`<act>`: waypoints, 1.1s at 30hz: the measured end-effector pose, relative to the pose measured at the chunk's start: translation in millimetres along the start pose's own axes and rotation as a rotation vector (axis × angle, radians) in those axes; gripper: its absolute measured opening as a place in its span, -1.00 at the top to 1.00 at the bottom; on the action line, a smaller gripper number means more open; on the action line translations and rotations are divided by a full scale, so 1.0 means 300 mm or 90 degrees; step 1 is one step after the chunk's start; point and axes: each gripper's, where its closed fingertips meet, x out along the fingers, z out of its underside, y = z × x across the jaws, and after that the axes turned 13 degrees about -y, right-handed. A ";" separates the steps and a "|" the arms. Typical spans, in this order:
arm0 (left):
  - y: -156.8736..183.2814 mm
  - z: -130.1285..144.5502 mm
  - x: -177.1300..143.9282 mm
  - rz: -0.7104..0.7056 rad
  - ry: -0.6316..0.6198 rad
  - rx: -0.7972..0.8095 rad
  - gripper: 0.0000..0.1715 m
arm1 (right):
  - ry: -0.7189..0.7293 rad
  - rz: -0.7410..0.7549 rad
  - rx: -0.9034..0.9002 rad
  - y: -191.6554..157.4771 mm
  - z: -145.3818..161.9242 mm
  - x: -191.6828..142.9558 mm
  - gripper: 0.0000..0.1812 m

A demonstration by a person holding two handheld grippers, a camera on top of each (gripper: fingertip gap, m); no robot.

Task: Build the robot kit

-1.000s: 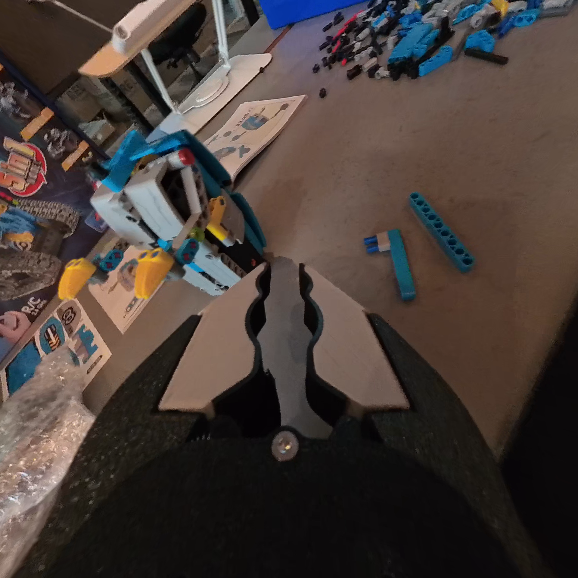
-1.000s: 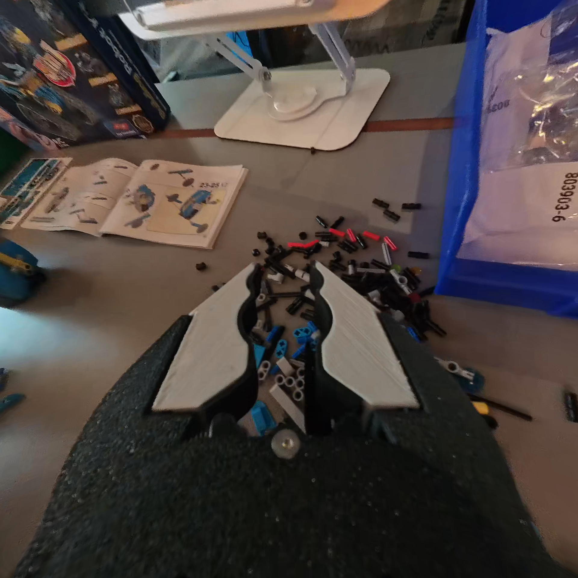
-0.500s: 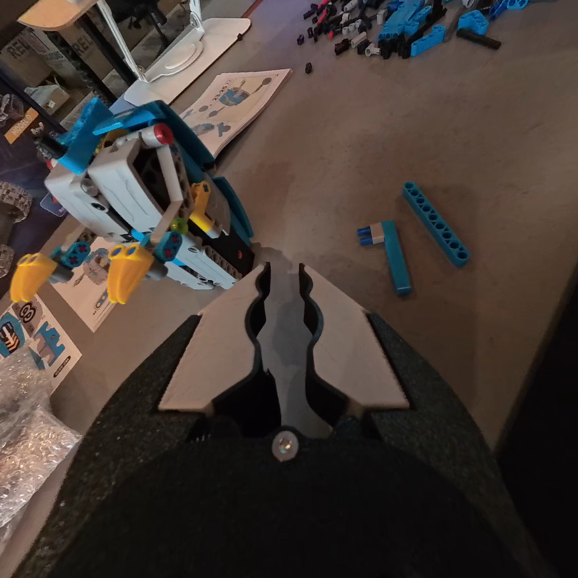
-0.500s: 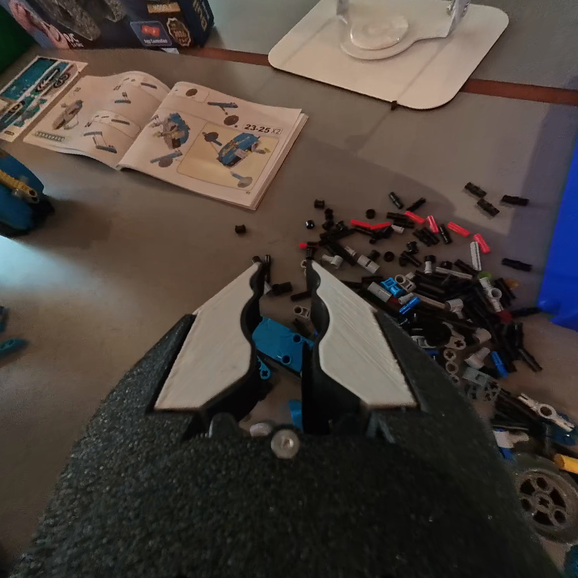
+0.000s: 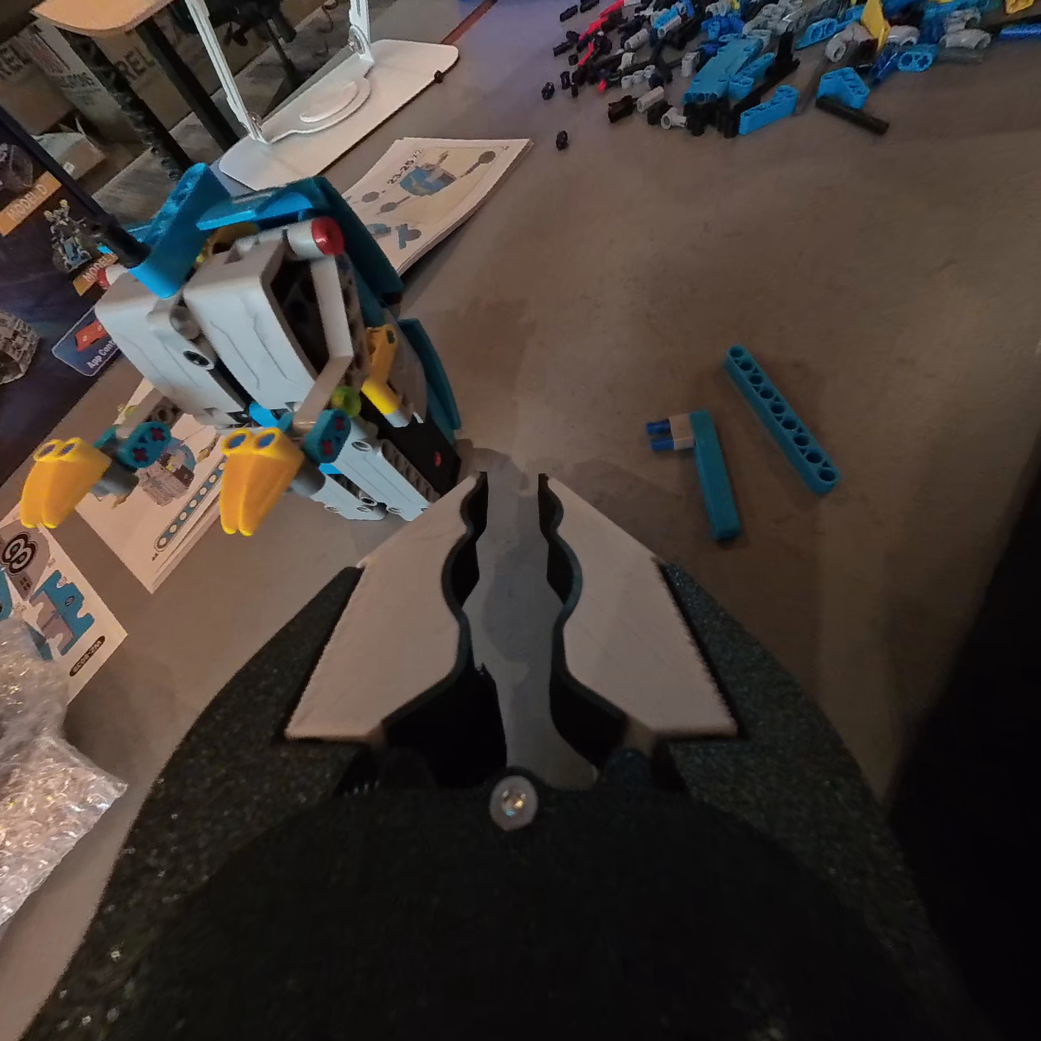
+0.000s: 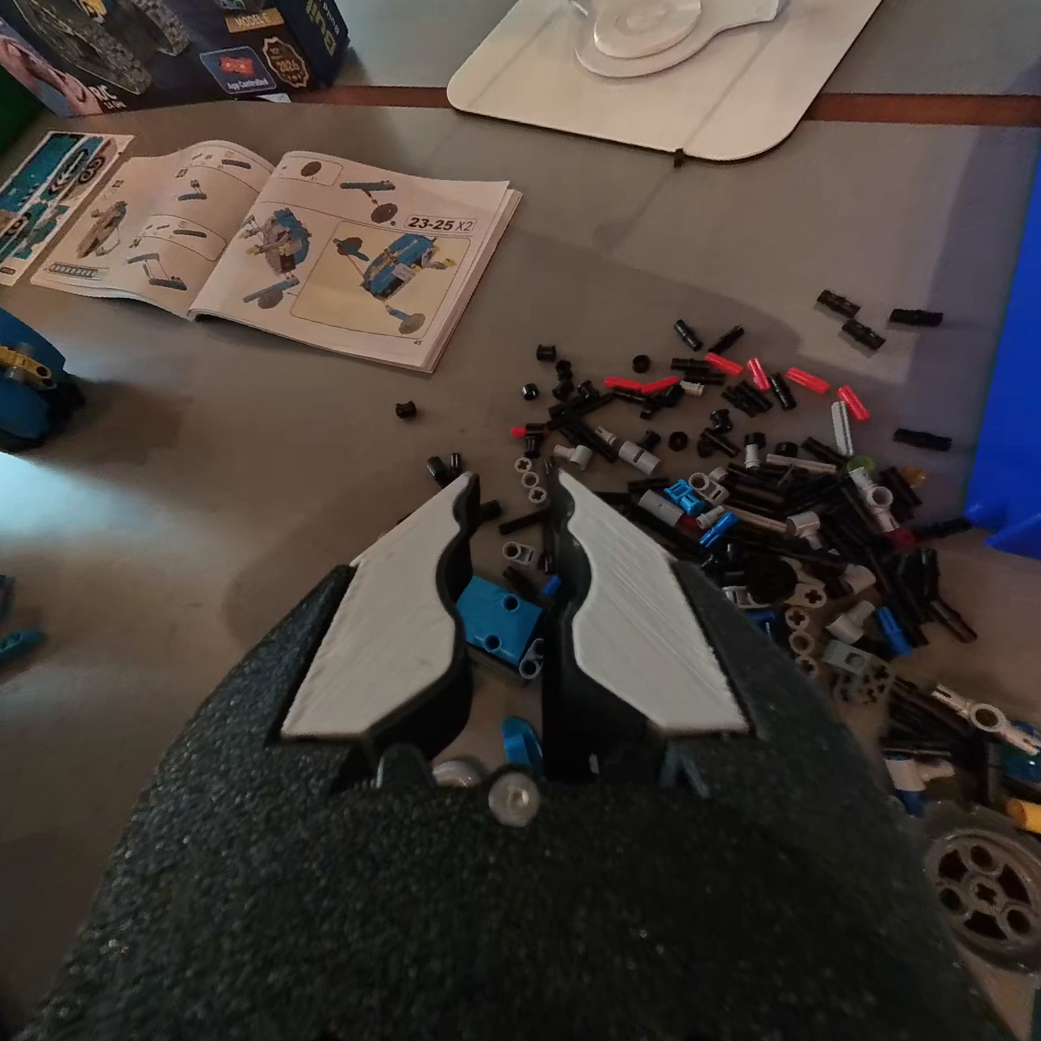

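Grey tabletop (image 5: 704, 270) lay under both grippers, littered with toy building pieces. The left gripper (image 5: 511, 479) hovered low over bare table with its pale fingers (image 5: 394, 614) parted by a narrow gap and nothing between them; its tips were just beside the base of a half-built model (image 5: 281, 360) in blue, white and yellow that stood upright to their left. Two loose blue beams (image 5: 780, 419) lay apart to the right, and an open instruction booklet (image 5: 445, 191) lay beyond the model. The right gripper (image 6: 518, 481) pointed down at the near edge of a pile of small pins and connectors (image 6: 749, 507), mostly black with some red, grey and blue. Its fingers (image 6: 642, 608) were also slightly apart and gripped nothing — a blue block (image 6: 498, 619) and a few grey connectors showed on the table through the gap. A white lamp base (image 6: 636, 96), a printed box (image 6: 169, 50) and a blue bin (image 6: 1014, 394) stood at the far side. As a judgement, the left fingertips were close enough to the model that a sideways nudge could tip it or knock a part loose, and closing the right fingers in so dense a pile could catch several pieces or scatter them. Both grippers were angled forward and downward — the left beside the model, the right over the pile.
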 end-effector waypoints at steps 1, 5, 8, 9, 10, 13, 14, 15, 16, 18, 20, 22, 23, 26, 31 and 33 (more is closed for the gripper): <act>0.000 0.000 0.000 0.000 0.000 0.000 0.80 | 0.000 0.000 -0.002 -0.003 0.000 0.001 0.73; 0.002 -0.001 -0.001 -0.005 0.002 0.005 0.80 | -0.015 0.044 -0.028 0.024 0.008 -0.007 0.73; 0.004 -0.001 -0.001 -0.008 0.002 0.011 0.80 | -0.001 0.117 -0.031 0.100 -0.002 -0.064 0.74; 0.005 0.000 0.001 -0.007 -0.001 0.012 0.80 | 0.007 0.121 -0.019 0.116 -0.003 -0.079 0.74; 0.005 0.001 0.003 -0.008 -0.004 0.013 0.80 | 0.012 0.123 -0.007 0.130 -0.002 -0.088 0.73; 0.004 0.002 0.004 -0.010 -0.005 0.013 0.80 | 0.007 0.124 0.015 0.153 0.010 -0.091 0.73; 0.004 0.002 0.005 -0.010 -0.006 0.014 0.80 | 0.003 0.122 0.016 0.152 0.013 -0.086 0.72; 0.004 0.003 0.006 -0.012 -0.007 0.015 0.80 | -0.001 0.122 0.013 0.149 0.015 -0.080 0.72; 0.005 0.004 0.007 -0.012 -0.009 0.017 0.80 | -0.008 0.125 0.006 0.144 0.020 -0.073 0.70; 0.008 0.007 0.011 -0.015 -0.014 0.023 0.80 | -0.028 0.138 -0.012 0.141 0.031 -0.061 0.68; 0.010 0.009 0.014 -0.017 -0.019 0.029 0.80 | -0.042 0.147 -0.021 0.143 0.041 -0.054 0.66; 0.007 0.006 0.013 -0.020 -0.015 0.029 0.80 | -0.047 0.120 -0.022 0.119 0.044 -0.047 0.58; 0.001 0.000 0.008 -0.023 -0.006 0.023 0.80 | -0.041 0.103 -0.026 0.099 0.037 -0.049 0.57; -0.031 -0.018 -0.011 -0.021 0.027 -0.021 0.82 | -0.028 0.096 -0.043 0.069 0.022 -0.070 0.60; -0.062 -0.021 -0.023 -0.011 0.043 -0.073 0.82 | -0.007 0.064 -0.061 0.024 0.017 -0.109 0.59; -0.066 -0.021 -0.023 -0.013 0.042 -0.076 0.82 | -0.017 0.032 -0.077 -0.005 0.041 -0.117 0.59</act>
